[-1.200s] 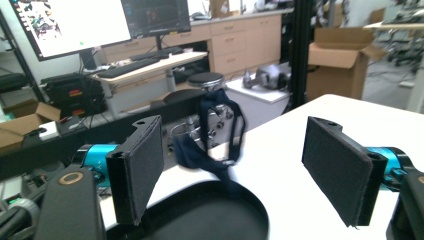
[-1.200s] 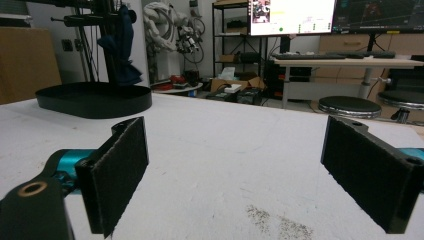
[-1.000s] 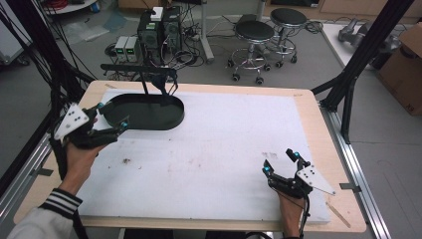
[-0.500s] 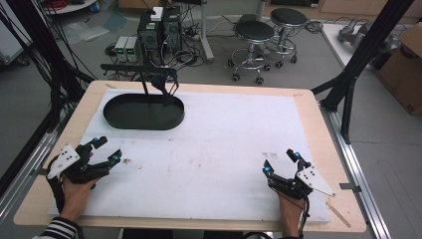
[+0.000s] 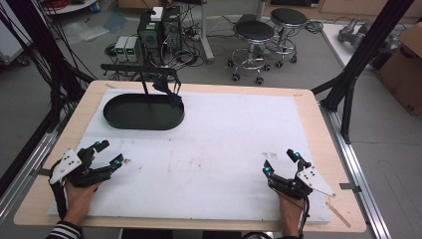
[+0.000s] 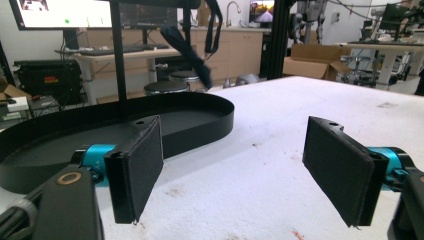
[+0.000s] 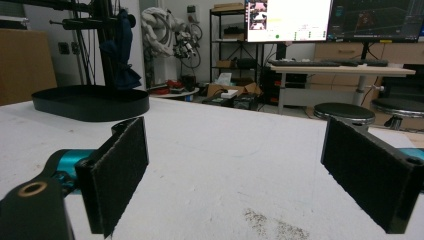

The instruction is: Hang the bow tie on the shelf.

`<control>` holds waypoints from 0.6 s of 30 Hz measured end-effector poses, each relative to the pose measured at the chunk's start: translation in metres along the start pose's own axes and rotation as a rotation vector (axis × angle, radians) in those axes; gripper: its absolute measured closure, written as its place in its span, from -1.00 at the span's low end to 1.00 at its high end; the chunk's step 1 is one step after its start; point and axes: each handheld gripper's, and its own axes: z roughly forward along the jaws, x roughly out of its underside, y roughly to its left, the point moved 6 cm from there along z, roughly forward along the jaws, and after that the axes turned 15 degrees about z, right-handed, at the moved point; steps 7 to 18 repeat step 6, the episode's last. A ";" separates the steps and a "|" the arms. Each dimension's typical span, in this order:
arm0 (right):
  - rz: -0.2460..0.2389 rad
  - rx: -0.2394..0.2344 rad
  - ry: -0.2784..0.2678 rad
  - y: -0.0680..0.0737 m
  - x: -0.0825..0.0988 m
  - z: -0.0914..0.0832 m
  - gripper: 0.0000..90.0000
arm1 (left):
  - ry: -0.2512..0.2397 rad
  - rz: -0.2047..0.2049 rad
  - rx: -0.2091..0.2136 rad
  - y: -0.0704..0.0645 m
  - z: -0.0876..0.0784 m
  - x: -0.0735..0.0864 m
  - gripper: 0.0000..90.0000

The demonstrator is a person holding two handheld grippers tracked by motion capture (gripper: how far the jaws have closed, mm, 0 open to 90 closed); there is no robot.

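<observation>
The black tray (image 5: 144, 112) lies ahead of the left claw (image 5: 110, 154), well apart from it, a dark cloth (image 5: 172, 94) hanging over its far rim. Both claws, left and right (image 5: 281, 162), rest spread and empty on the tabletop (image 5: 224, 144). Nothing looks begun; any handling remains.

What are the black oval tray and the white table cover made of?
Black oval tray: looks like matte plastic or painted metal, going by its thin, even wall and dull sheen. White table cover: likely foam or felt-like sheet, with a grainy, non-reflective surface and small brown stains.
</observation>
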 end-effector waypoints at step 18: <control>0.008 0.000 0.006 0.000 0.000 0.000 -0.76 | -0.007 -0.018 -0.012 0.002 -0.001 0.000 -0.45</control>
